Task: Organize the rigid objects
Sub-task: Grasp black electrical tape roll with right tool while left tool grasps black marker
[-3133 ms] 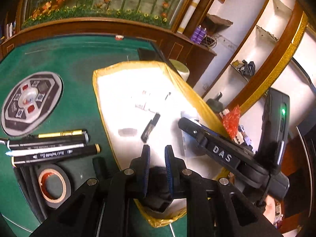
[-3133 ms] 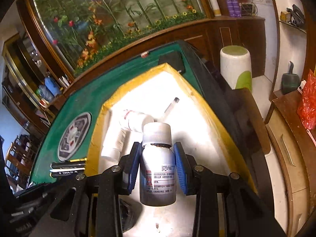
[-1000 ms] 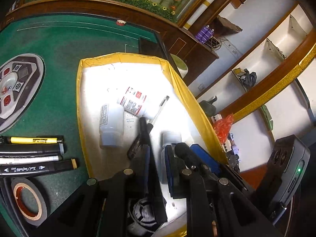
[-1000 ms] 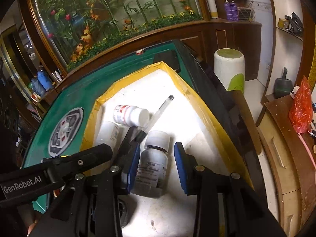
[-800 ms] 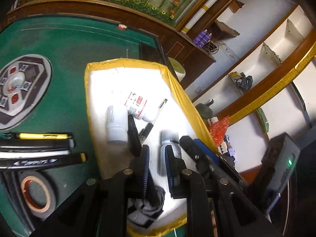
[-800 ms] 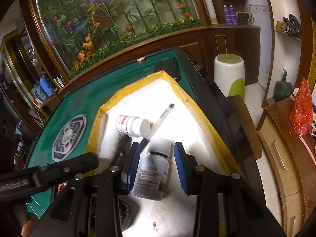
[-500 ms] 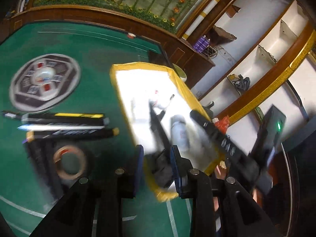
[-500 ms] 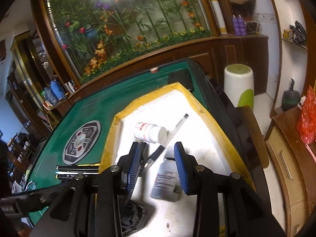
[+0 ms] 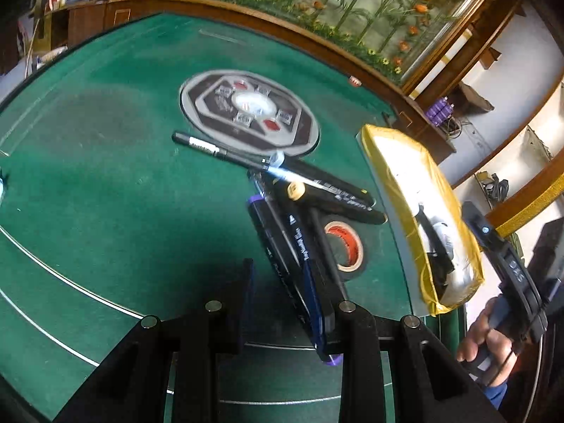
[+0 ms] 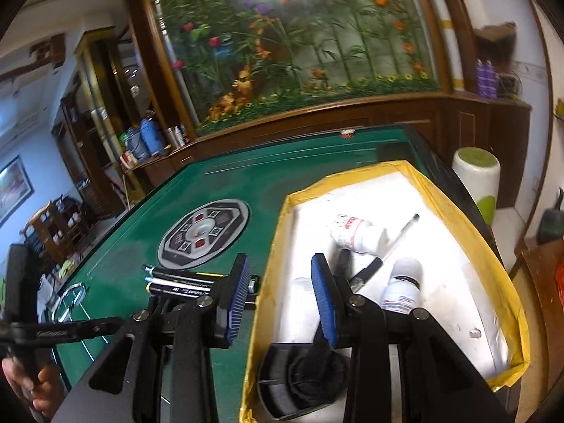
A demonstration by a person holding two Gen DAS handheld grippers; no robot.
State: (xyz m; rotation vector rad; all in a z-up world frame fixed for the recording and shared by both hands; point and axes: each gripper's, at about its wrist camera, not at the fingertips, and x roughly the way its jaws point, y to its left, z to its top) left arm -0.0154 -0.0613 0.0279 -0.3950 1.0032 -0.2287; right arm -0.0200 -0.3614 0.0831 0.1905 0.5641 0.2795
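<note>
Left wrist view: the left gripper (image 9: 285, 299) hangs low over the green felt-topped bench (image 9: 105, 190), its two black fingers (image 9: 245, 299) spread wide apart with nothing between the pads. Just ahead of them lies a loose pile of dark marker pens (image 9: 292, 236), several crossing one another; a purple-capped marker (image 9: 282, 257) runs lengthwise toward the right finger and passes under it. A slim black pen with a white label (image 9: 218, 149) lies slantwise at the far end of the pile, its tip overlapping the round grey and black patterned disc (image 9: 246, 112) set in the felt. A roll of black tape with an orange core (image 9: 343, 246) lies flat, partly under the markers. To the right stands the white tray edged in yellow tape (image 9: 394, 176), seen nearly edge-on. A hand (image 9: 483, 342) grips the other tool at the right edge.

Right wrist view: the right gripper (image 10: 282, 299) has its blue-padded fingers (image 10: 238, 299) wide apart and holding nothing, straddling the tray's near left wall. Inside the tray (image 10: 469, 246) lie a white bottle with a red-printed label (image 10: 356, 234) on its side, a second white-capped bottle with a black collar (image 10: 402, 285), a thin clear pen (image 10: 402, 234), and a black round object (image 10: 299, 377) in the near corner. The markers (image 10: 179, 283) lie on the felt left of the tray, near the disc (image 10: 202, 232).
</note>
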